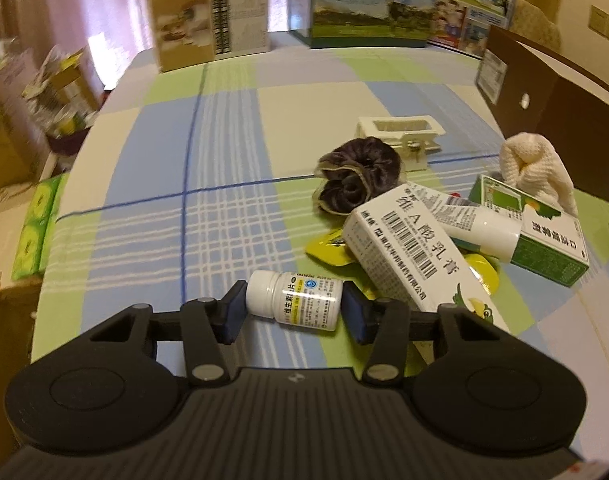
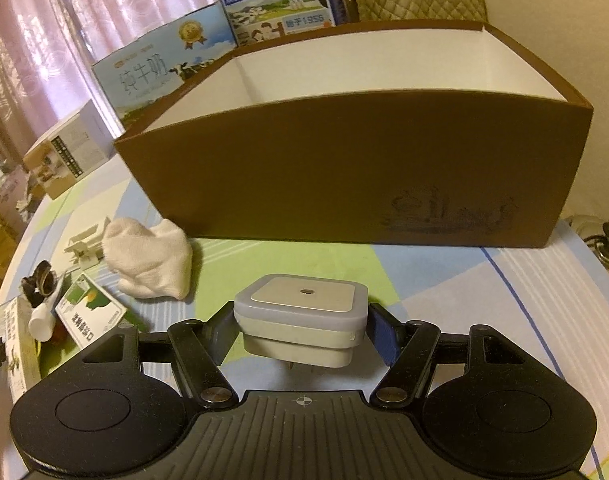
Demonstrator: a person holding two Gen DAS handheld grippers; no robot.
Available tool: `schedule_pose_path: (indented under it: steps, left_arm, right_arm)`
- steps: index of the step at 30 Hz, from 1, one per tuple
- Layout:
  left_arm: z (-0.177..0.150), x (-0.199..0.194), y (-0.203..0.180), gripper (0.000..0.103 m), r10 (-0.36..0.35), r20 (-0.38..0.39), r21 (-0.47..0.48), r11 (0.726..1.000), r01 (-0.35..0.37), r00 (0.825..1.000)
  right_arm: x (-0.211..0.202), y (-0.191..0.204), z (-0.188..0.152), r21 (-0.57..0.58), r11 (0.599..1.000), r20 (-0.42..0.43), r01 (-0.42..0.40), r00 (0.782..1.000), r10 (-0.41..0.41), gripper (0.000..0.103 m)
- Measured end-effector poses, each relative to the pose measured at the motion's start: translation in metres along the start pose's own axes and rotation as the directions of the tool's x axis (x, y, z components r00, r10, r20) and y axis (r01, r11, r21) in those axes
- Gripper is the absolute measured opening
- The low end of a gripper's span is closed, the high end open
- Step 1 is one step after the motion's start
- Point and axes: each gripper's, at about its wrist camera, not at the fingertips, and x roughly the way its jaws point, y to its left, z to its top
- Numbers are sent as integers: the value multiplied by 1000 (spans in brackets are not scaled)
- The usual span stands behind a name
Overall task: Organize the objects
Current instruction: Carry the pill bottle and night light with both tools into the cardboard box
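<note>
Though gripped, pill bottle [image 1: 294, 301] sideways, cap leftward.

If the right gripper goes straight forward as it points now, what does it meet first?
Probably the near brown wall of the open box. The right gripper, shut on the white plug-in night light, faces it across bare tablecloth; depth is unclear.

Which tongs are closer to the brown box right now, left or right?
Right. The right tongs, holding a white plug-in light, face the brown box just ahead. The left tongs, holding a pill bottle, sit farther off, beside the clutter.
</note>
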Motion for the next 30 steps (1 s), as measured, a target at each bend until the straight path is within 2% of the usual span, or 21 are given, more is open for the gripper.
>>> schedule_pose_path:
  steps: [6,14,17,22,30]
  left_arm:
    - [3,-17,6,45,53,-5,-96,994,-53,999]
    - [-2,-54,-18,45,75,16,-129,989,-73,997]
    - [0,-67,-32,45,58,25,-137,989,-54,998]
    - [12,-80,-66,45,10,41,-97,995,-6,999]
    - [55,-89,-132,45,-83,82,5,997,83,993]
  right_arm:
    - [-11,7,3,-26,999,26,-21,999,21,65]
    - [-31,17,10,-75,996,70,-45,996,51,65]
    - [-41,17,11,-89,994,74,-60,995,67,65]
    - [-56,12,18,-105,992,79,-76,993,85,65]
    - [-85,3,42,-156,985,119,-78,988,97,65]
